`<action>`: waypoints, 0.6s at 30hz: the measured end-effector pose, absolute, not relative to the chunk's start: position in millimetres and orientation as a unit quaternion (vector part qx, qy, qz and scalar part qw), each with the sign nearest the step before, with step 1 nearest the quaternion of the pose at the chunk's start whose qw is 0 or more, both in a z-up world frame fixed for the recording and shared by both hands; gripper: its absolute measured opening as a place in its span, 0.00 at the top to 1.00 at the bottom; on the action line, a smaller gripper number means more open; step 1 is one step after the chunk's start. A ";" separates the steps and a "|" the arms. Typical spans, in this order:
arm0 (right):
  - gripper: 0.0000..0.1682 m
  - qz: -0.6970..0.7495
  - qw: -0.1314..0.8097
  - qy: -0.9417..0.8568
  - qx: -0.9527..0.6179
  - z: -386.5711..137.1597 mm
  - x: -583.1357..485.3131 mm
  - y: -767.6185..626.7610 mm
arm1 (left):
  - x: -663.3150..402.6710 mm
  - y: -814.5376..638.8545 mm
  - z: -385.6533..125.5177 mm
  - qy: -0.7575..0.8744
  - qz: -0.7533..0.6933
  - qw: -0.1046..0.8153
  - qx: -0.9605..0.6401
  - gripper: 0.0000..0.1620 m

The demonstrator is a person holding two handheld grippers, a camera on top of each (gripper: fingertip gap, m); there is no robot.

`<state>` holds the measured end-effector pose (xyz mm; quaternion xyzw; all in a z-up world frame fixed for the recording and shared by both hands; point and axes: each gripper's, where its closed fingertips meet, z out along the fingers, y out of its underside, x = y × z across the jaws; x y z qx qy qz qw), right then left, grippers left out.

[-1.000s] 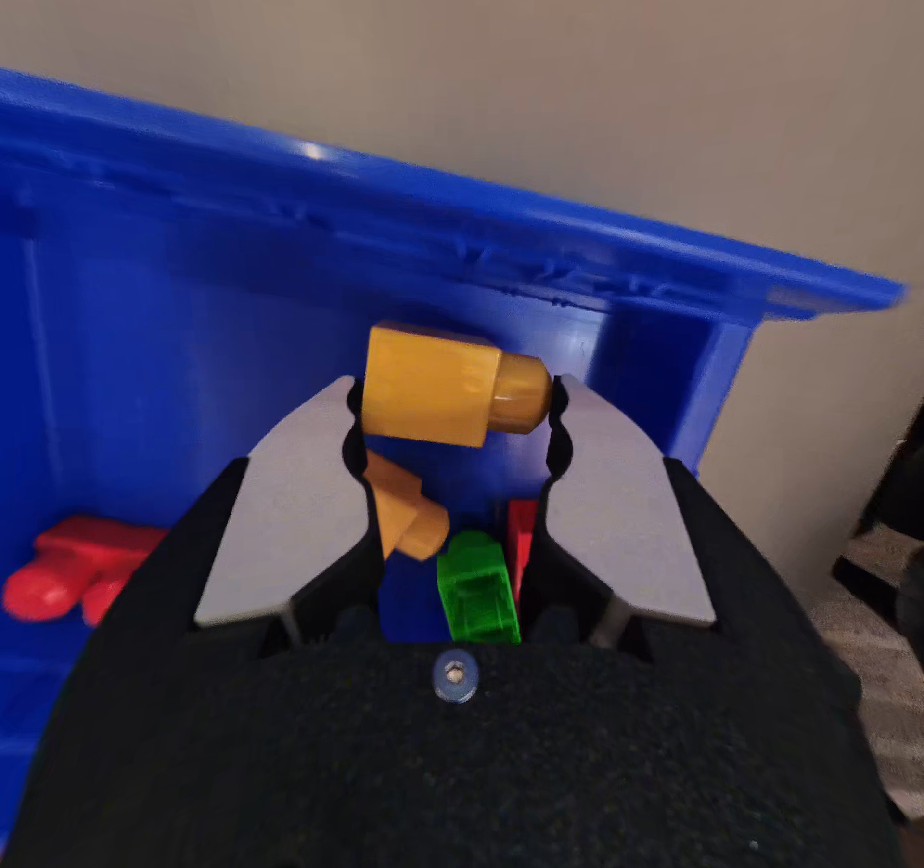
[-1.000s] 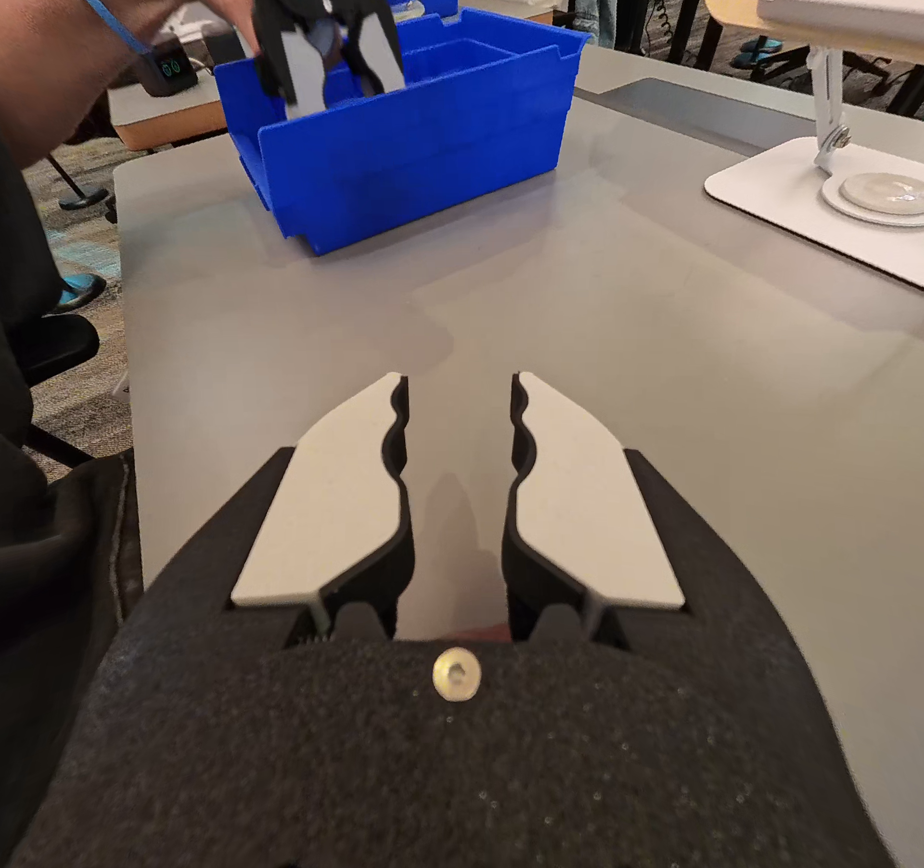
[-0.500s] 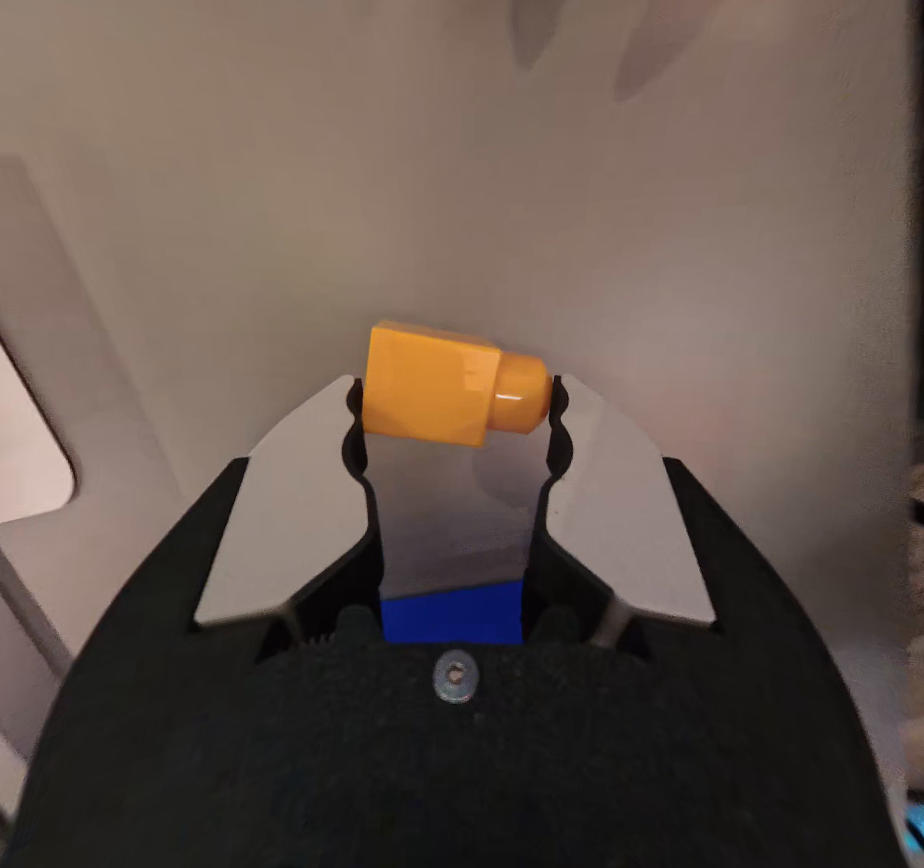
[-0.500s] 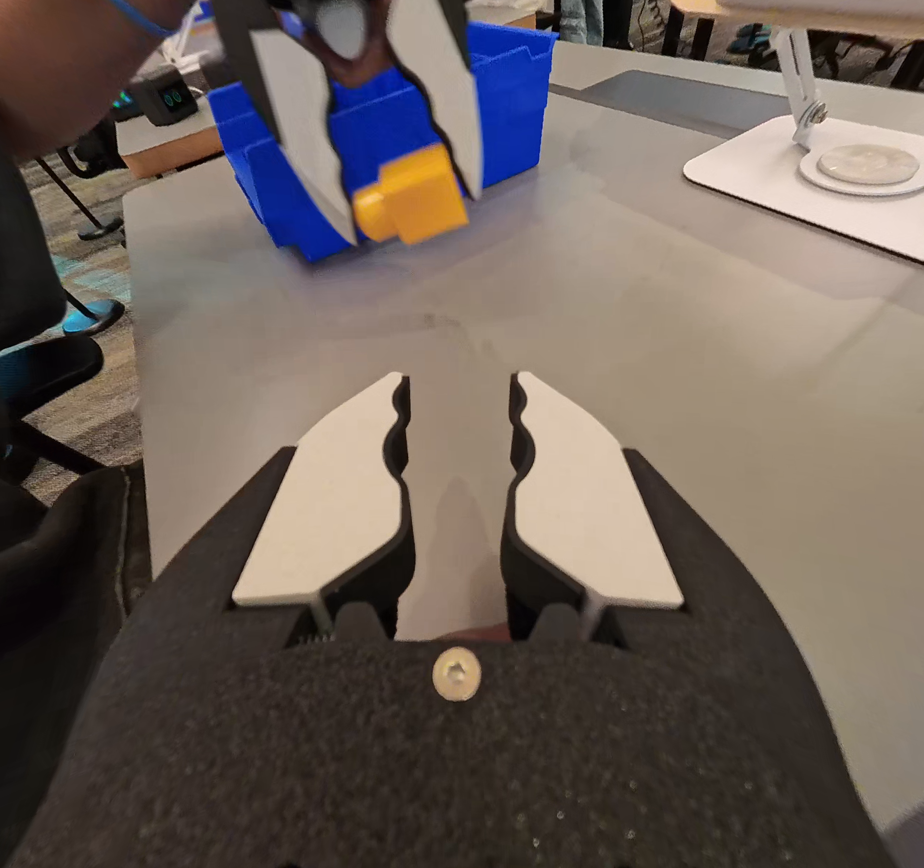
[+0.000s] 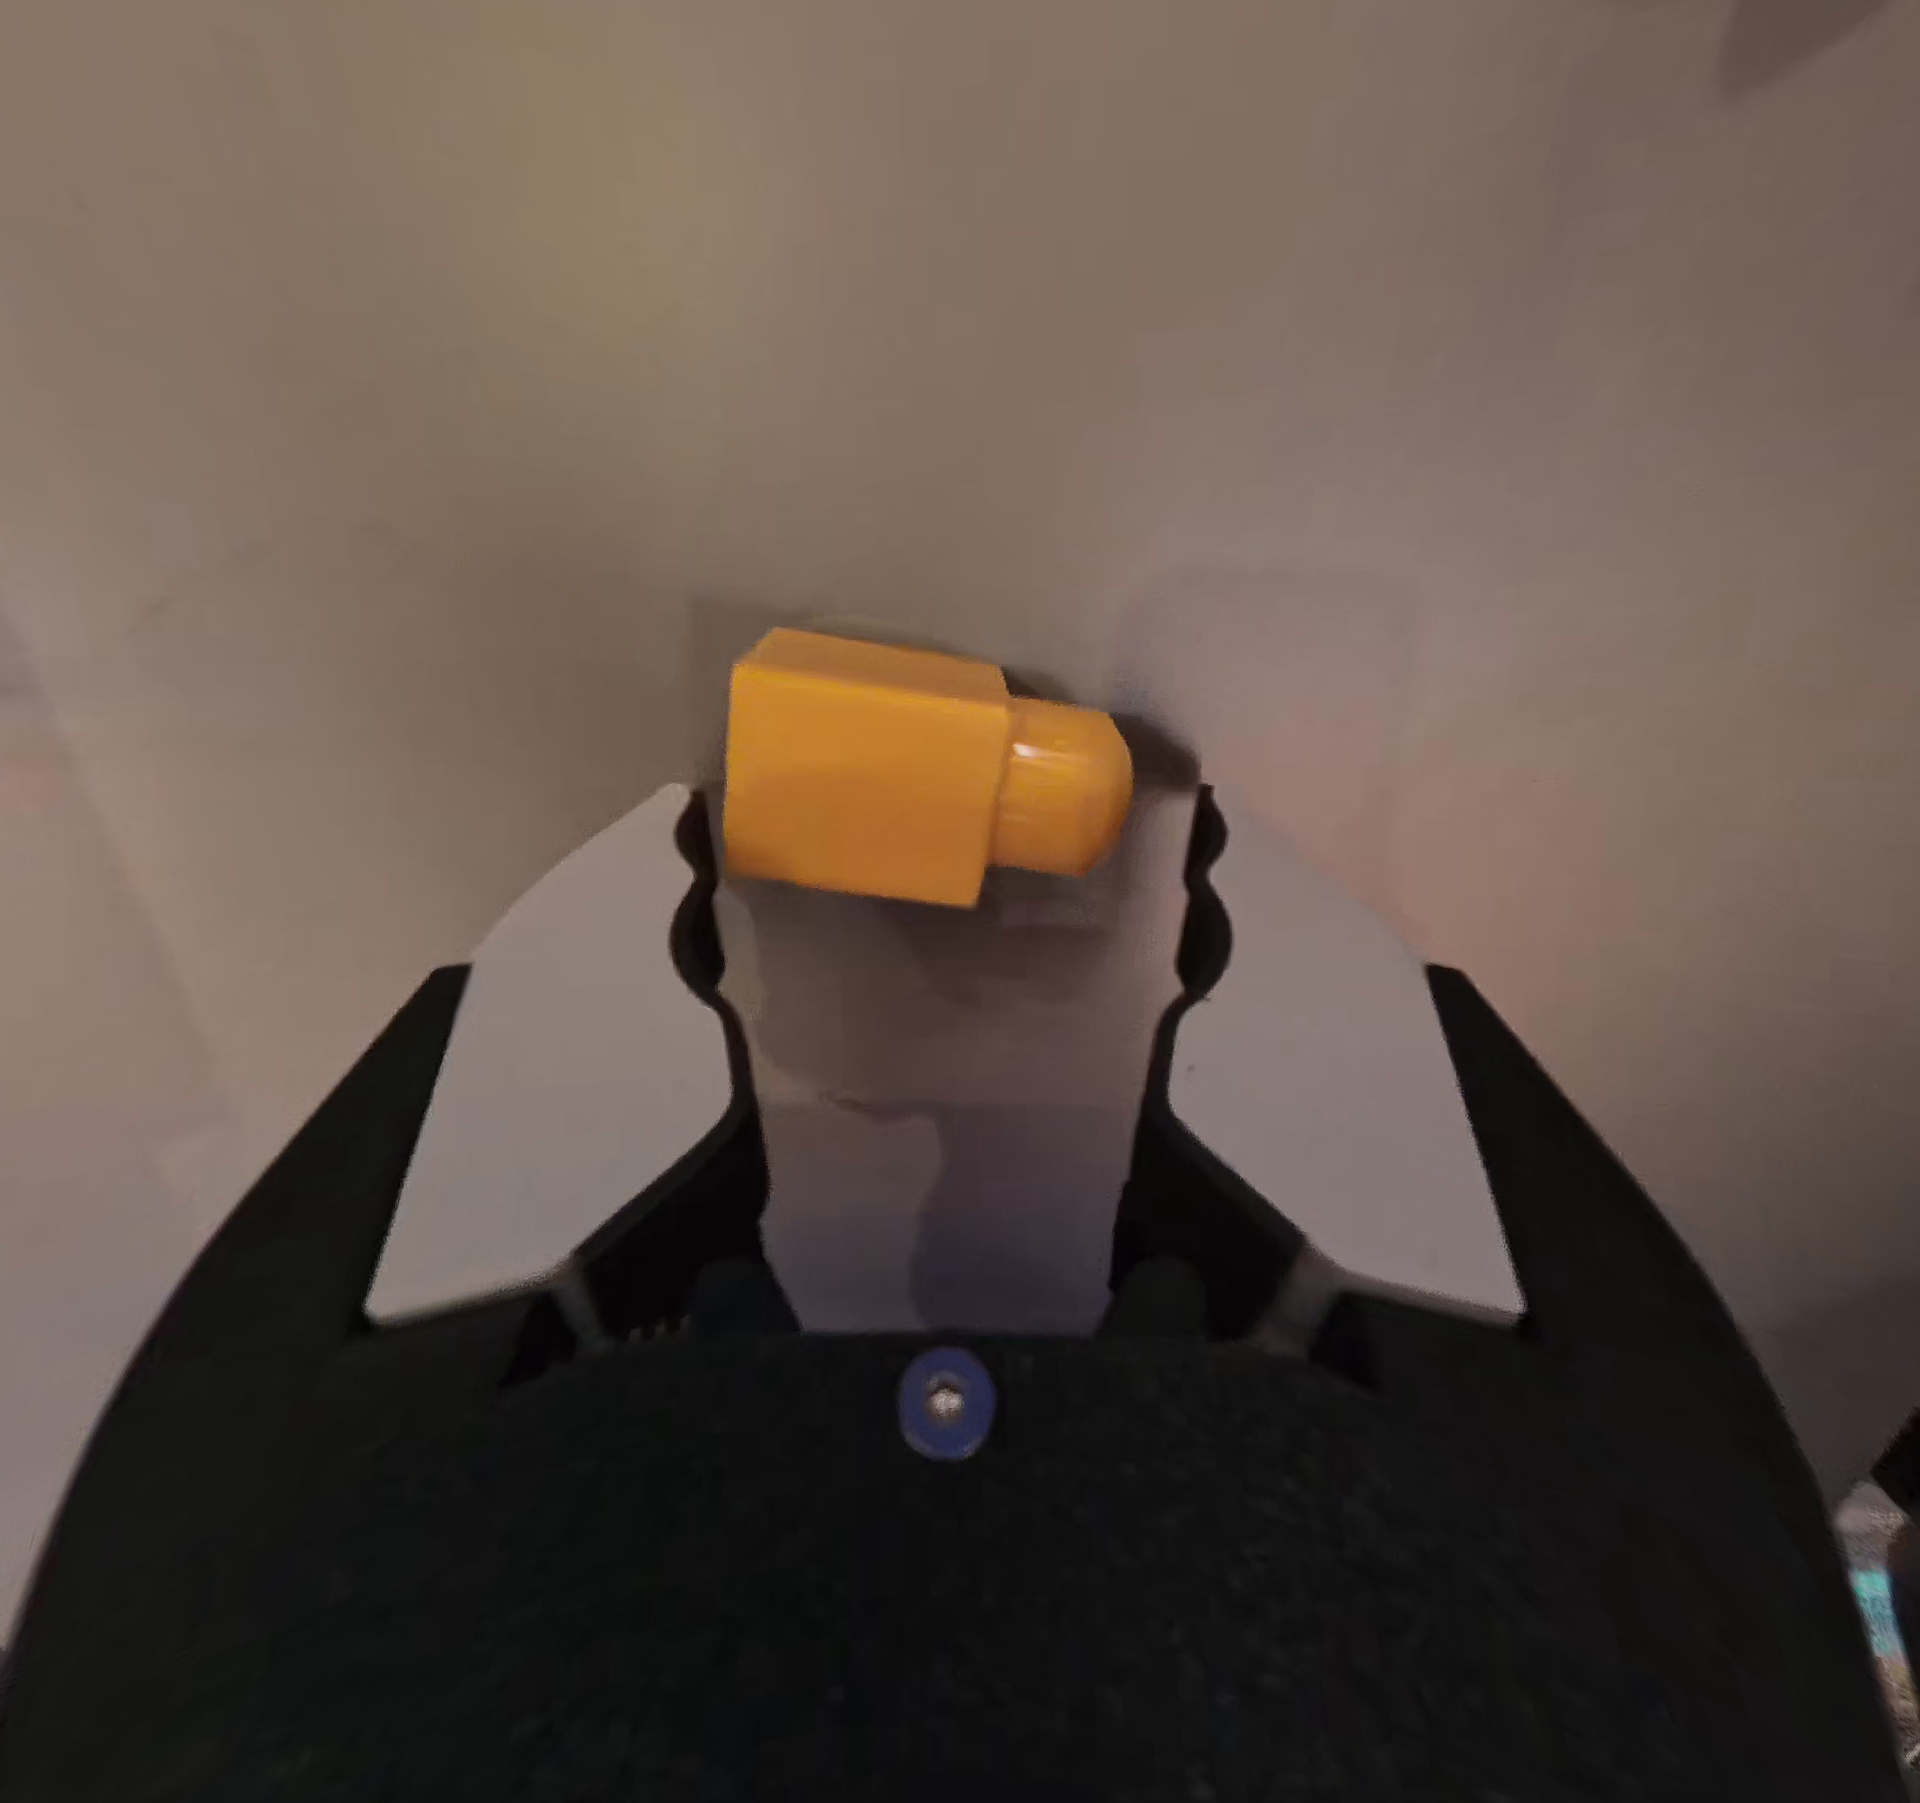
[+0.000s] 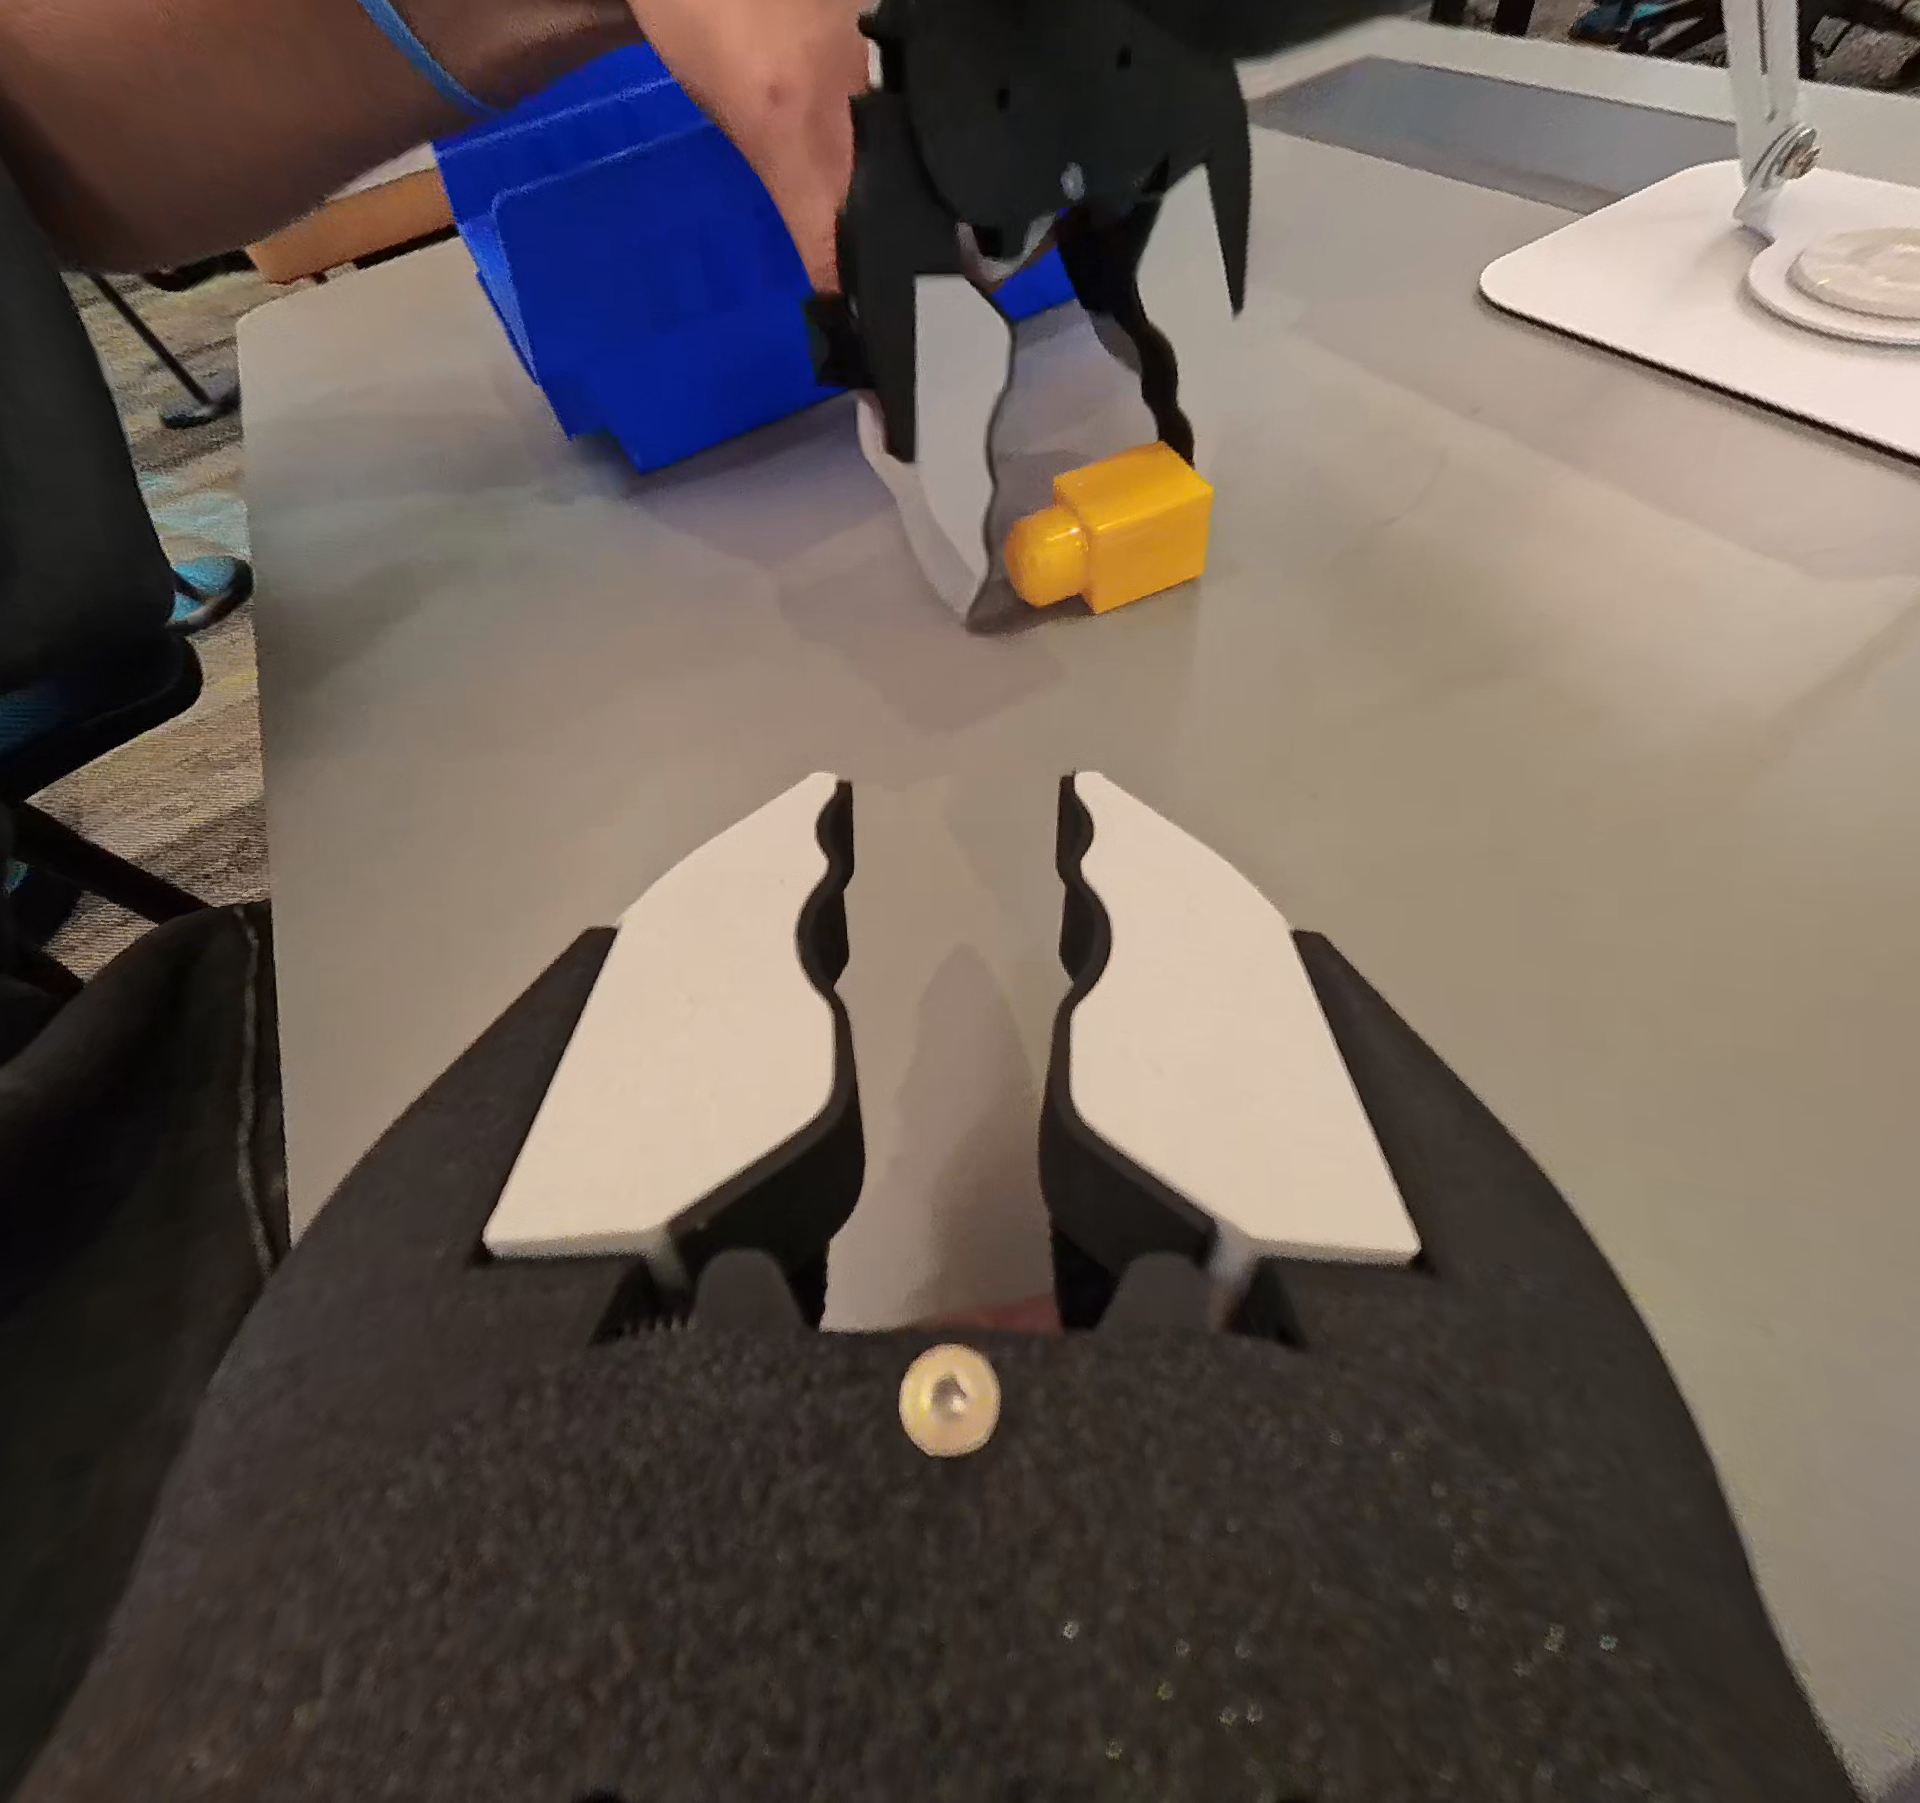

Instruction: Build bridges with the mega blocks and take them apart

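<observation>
Both hand-held grippers (image 5: 940, 797) (image 6: 954, 797) agape

Left wrist view: looked steeply down at the grey table (image 5: 935, 299) from close above, yellow block (image 5: 914, 782) at its fingertips. Right wrist view: sat low and near, facing far across the same table (image 6: 1455, 818). Shared: the block (image 6: 1117, 527) and surrounding tabletop.

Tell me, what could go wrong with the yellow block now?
The yellow plastic one-stud block lies on its side on the grey table, so it cannot stack until it is turned upright. The left tool has opened around it, and a finger beside the stud might knock the block sideways when the tool lifts. The right tool is open and empty, too far off to steady it.
</observation>
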<state>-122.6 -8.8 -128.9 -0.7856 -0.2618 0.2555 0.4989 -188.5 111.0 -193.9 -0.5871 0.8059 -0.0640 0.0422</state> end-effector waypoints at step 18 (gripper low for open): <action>0.78 0.255 0.489 -0.289 -0.783 -133.5 -137.3 -15.3 | -458.8 154.0 -98.9 0.400 -0.043 0.283 -0.871 0.52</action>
